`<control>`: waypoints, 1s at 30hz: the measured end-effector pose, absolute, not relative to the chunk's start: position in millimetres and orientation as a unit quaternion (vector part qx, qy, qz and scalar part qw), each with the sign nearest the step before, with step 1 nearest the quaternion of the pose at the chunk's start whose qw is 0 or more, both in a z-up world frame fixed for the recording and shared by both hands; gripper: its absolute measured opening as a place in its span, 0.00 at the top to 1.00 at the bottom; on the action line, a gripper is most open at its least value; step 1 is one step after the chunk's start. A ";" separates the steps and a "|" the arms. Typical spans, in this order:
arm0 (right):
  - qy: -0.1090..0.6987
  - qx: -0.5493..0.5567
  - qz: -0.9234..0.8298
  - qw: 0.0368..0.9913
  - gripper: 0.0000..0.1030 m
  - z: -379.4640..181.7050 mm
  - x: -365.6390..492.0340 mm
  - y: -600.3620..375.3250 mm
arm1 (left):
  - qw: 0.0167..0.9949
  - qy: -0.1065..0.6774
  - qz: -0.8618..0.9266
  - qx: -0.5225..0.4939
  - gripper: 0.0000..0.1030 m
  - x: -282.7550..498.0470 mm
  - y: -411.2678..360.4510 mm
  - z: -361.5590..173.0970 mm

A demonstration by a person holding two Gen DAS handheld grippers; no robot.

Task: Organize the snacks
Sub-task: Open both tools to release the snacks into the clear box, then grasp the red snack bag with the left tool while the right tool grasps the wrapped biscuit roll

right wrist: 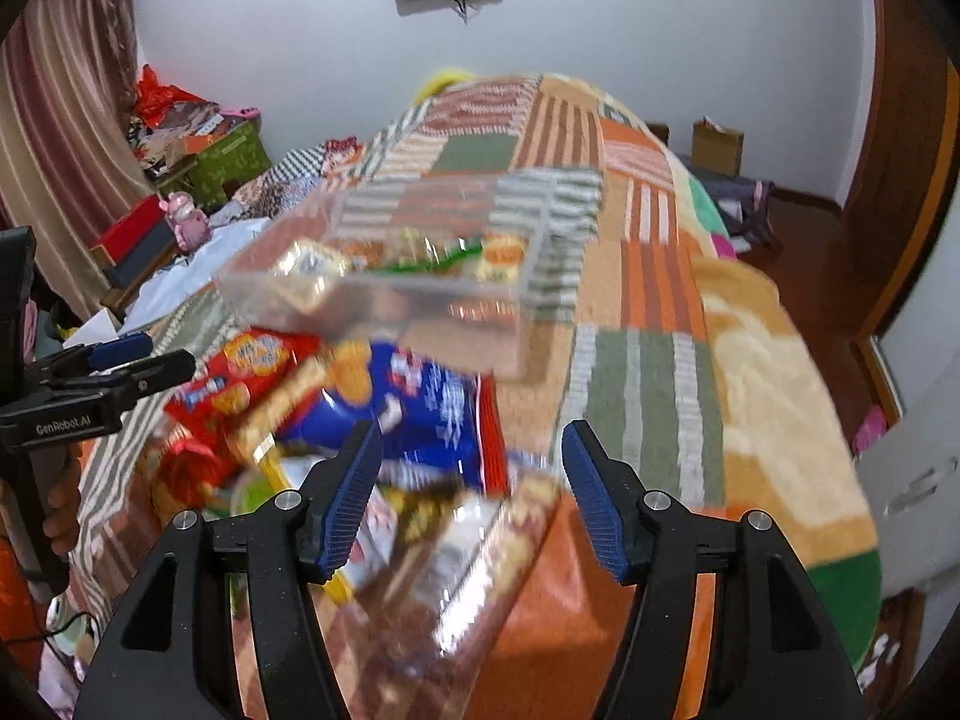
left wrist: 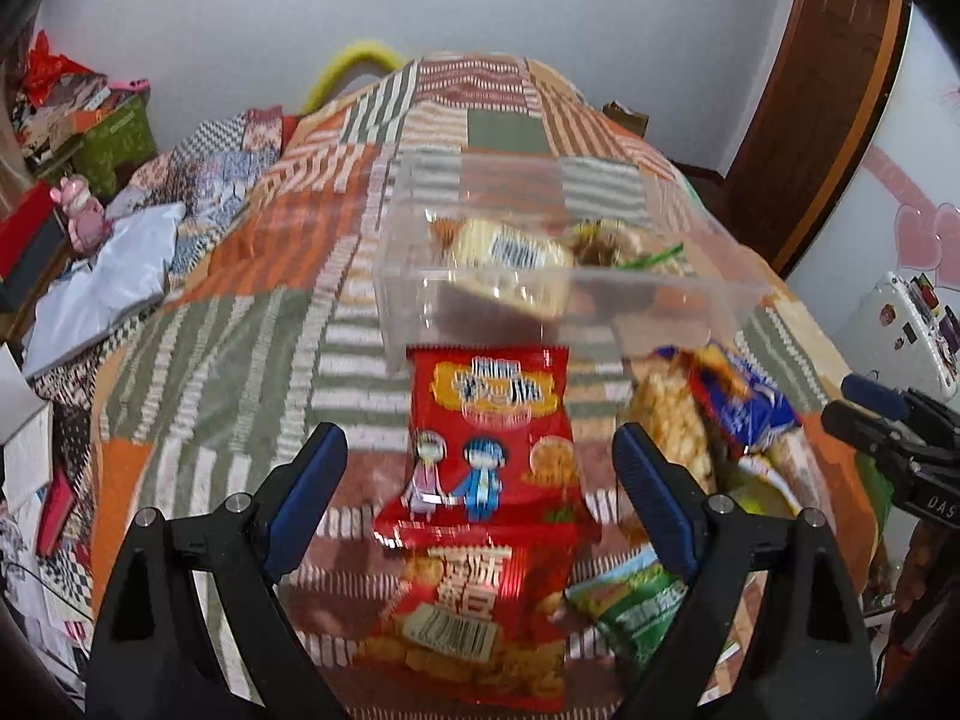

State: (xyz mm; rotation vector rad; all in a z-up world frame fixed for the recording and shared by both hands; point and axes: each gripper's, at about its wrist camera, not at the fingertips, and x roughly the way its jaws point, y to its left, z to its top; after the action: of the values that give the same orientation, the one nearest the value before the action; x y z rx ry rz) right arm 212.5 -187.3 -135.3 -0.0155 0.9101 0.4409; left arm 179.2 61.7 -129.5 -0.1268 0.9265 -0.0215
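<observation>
Black tool (left wrist: pixel 480 450), ribbed blue pads (left wrist: pixel 306 498), silver screws (left wrist: pixel 238 502)

Ahead: we meet the clear box (left wrist: pixel 540 276) standing across the quilt (left wrist: pixel 240 324).
Below: packets (right wrist: pixel 384 396) crowd the way, the red packet (left wrist: pixel 489 444) lying just before the box.
Left: we see bare quilt.
Right: bare quilt (right wrist: pixel 648 396) beside the box (right wrist: pixel 420 288).
Between us: the pile.

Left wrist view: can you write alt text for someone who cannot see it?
The open left gripper hovers over a red snack packet with cartoon children lying on a patchwork bedspread. Beyond it stands a clear plastic box holding a few snacks, with more packets piled to the right.
</observation>
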 end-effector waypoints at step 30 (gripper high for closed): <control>0.463 0.020 0.181 0.867 0.58 -174.5 195.6 -218.6 | 0.860 0.503 -0.020 -0.084 0.25 217.6 58.0 -187.4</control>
State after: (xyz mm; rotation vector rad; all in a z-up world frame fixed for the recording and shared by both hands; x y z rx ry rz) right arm 195.6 -218.6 -174.5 0.0420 0.9694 0.3797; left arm 217.6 58.0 -187.4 -0.1763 1.0563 -0.0415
